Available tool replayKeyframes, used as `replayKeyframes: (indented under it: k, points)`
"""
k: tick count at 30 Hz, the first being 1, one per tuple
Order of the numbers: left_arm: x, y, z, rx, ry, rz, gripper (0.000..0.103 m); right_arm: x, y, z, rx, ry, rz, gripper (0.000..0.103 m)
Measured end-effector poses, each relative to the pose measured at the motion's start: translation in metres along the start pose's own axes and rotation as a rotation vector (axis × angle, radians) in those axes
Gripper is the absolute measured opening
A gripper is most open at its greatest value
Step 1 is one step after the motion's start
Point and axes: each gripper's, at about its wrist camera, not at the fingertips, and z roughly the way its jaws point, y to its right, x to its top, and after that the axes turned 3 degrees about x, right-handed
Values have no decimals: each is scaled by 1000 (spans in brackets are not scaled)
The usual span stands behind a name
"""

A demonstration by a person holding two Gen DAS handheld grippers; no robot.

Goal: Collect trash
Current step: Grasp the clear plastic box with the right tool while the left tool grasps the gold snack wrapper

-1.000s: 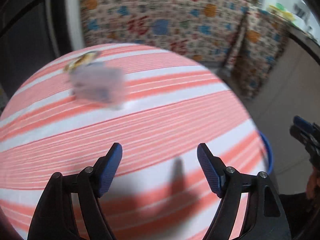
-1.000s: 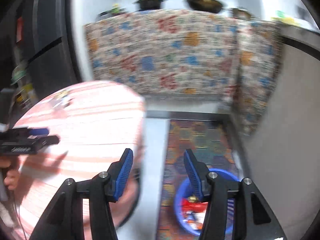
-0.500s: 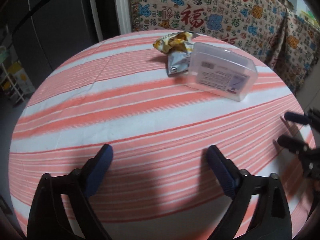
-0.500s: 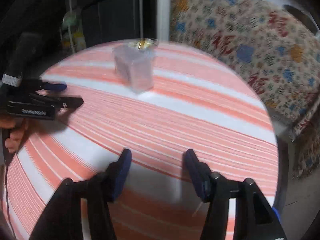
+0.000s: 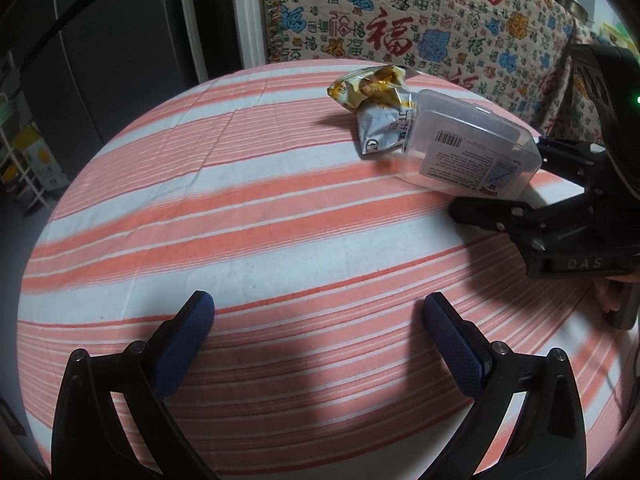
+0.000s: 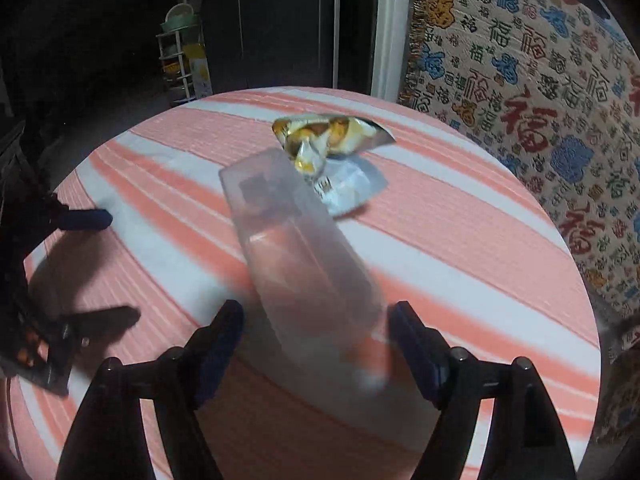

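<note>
On the striped tablecloth (image 5: 280, 208), barcode-labelled clear box (image 5: 468, 144) between opening right gripper (image 6: 316, 344) pads, untouched; left gripper (image 5: 318, 328) wide, empty.

A round table (image 5: 248, 216) under a cloth of orange and white stripes fills the room's middle. Two things lie on it, toward its far side: a crumpled yellow-and-silver snack wrapper (image 5: 376, 108) and a clear plastic box (image 5: 468, 144) with a printed label, the box's end touching the wrapper.
</note>
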Motion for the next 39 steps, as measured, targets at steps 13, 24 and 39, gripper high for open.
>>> replayKeyframes:
  k: [13, 24, 39]
  points:
    - [29, 17, 19, -21, 0, 30, 103, -63, 12, -53, -185, 25, 228, 34]
    - [115, 59, 80, -37, 0, 50, 103, -74, 8, -60, -272, 28, 312, 34]
    - [61, 52, 28, -129, 43, 71, 45, -88, 11, -73, -254, 56, 395, 34]
